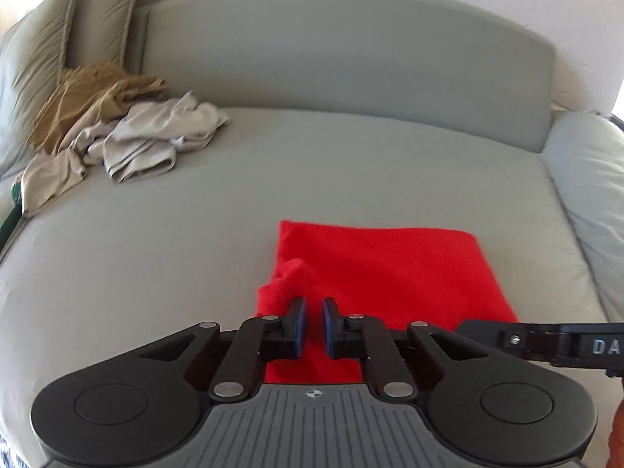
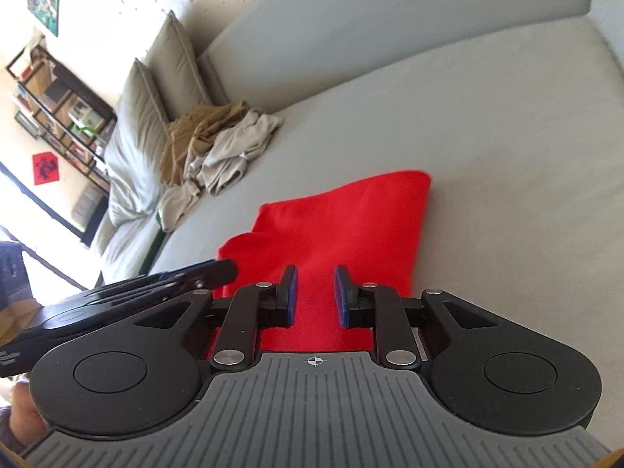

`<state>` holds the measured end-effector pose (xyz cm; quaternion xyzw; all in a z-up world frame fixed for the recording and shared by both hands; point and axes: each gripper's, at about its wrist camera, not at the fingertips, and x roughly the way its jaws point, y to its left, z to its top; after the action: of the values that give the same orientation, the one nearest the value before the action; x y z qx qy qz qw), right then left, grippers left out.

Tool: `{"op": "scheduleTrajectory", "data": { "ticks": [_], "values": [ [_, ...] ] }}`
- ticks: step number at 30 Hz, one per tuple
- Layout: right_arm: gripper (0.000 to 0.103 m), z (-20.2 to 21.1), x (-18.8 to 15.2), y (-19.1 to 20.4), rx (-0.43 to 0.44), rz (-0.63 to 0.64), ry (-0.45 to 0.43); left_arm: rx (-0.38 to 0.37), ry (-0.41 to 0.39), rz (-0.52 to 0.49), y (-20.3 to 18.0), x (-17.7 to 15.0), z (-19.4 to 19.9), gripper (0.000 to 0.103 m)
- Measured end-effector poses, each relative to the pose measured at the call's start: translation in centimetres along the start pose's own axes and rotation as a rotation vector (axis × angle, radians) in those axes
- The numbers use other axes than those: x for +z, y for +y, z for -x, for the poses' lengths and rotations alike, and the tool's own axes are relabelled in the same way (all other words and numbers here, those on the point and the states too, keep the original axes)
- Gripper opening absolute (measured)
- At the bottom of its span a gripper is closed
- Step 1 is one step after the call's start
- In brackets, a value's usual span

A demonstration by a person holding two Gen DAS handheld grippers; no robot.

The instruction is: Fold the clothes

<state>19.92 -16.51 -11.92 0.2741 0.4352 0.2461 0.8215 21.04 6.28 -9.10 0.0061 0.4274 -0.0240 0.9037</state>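
A red garment (image 1: pixel 390 265) lies folded flat on the grey couch seat (image 1: pixel 175 241), near its front edge. My left gripper (image 1: pixel 314 304) is at the garment's near left corner, jaws almost together, shut on a bunched fold of red cloth that rises to the left fingertip. My right gripper (image 2: pixel 315 273) hovers over the near edge of the red garment (image 2: pixel 343 218) with its jaws apart; red cloth shows in the gap but the pads do not press on it. Each gripper appears side-on in the other's view: the right gripper (image 1: pixel 546 341) and the left gripper (image 2: pixel 156 284).
A heap of unfolded beige and tan clothes (image 1: pixel 128 136) sits at the seat's back left, against cushions (image 1: pixel 39 58). The backrest (image 1: pixel 331 58) runs behind, and a padded armrest (image 1: pixel 585 179) is at the right. A shelf unit (image 2: pixel 58 109) stands beyond the couch.
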Motion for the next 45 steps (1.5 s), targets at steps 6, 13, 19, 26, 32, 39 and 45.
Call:
{"op": "scheduleTrajectory", "data": {
  "ticks": [6, 13, 19, 26, 32, 39, 45],
  "values": [
    [0.0, -3.2, 1.5, -2.2, -0.138, 0.022, -0.025, -0.032, 0.008, 0.004, 1.3, -0.4, -1.7, 0.01],
    [0.004, -3.9, 2.4, 0.2, -0.367, 0.187, -0.122, -0.033, -0.035, -0.027, 0.3, 0.4, 0.2, 0.01],
    [0.009, -3.6, 3.5, 1.3, -0.41, 0.201, -0.175, -0.051, -0.087, -0.06, -0.9, 2.7, -0.6, 0.02],
    [0.01, -5.7, 4.3, 1.8, -0.301, 0.203, -0.109, 0.018, 0.013, -0.059, -0.7, 4.2, -6.2, 0.02],
    [0.01, -4.4, 5.1, -0.3, -0.534, 0.087, -0.156, 0.253, -0.093, 0.009, 0.8, 3.6, -1.3, 0.031],
    [0.052, 4.2, 2.8, -1.2, -0.417, -0.077, -0.144, 0.088, -0.071, 0.049, 2.8, -0.3, 7.0, 0.05],
    [0.065, 7.7, -3.0, 2.1, -0.346, -0.027, -0.029, 0.039, -0.034, 0.023, 0.4, -6.1, 11.3, 0.071]
  ]
}}
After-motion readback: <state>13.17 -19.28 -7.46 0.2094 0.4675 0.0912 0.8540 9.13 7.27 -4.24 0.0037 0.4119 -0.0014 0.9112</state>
